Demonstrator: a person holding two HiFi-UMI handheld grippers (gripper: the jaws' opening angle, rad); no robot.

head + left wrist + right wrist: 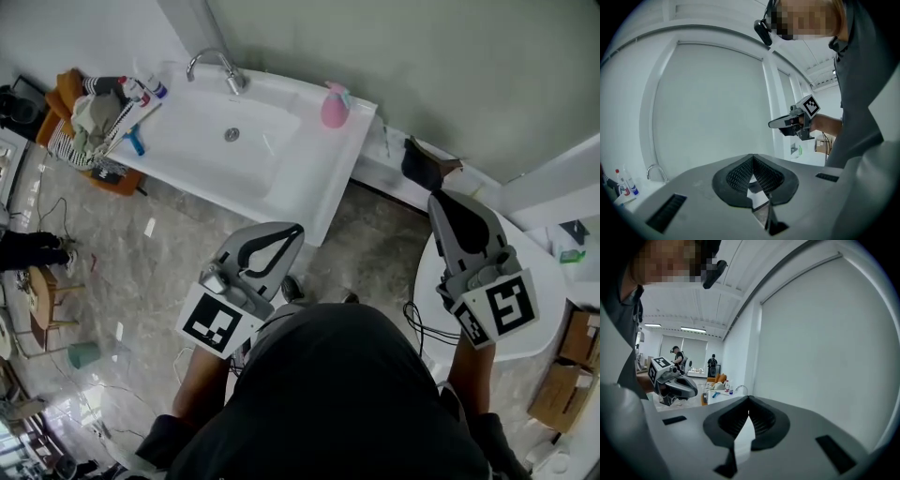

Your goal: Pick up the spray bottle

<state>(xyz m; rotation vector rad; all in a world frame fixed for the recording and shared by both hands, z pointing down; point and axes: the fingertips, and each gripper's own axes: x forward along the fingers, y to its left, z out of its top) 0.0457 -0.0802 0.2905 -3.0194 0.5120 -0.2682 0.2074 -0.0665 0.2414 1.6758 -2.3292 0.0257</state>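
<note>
— The sink [317,199] looks glossy white, smooth; its tap [214,62] is shiny metal.
— Floor [159,272] seems polished, veined stone. The left gripper [293,231] and right gripper [441,199] are matt grey plastic, pads [736,177] black and ribbed.

No legible text or labels

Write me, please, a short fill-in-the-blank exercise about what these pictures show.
1. In the head view, the bottle at the right end of the sink is ____ in colour.
2. The left tongs and the right tongs are both ____, with nothing between them.
3. In the head view, the heap of cloth lies beside the sink's ____ end.

Missing words: pink; shut; left.
</note>
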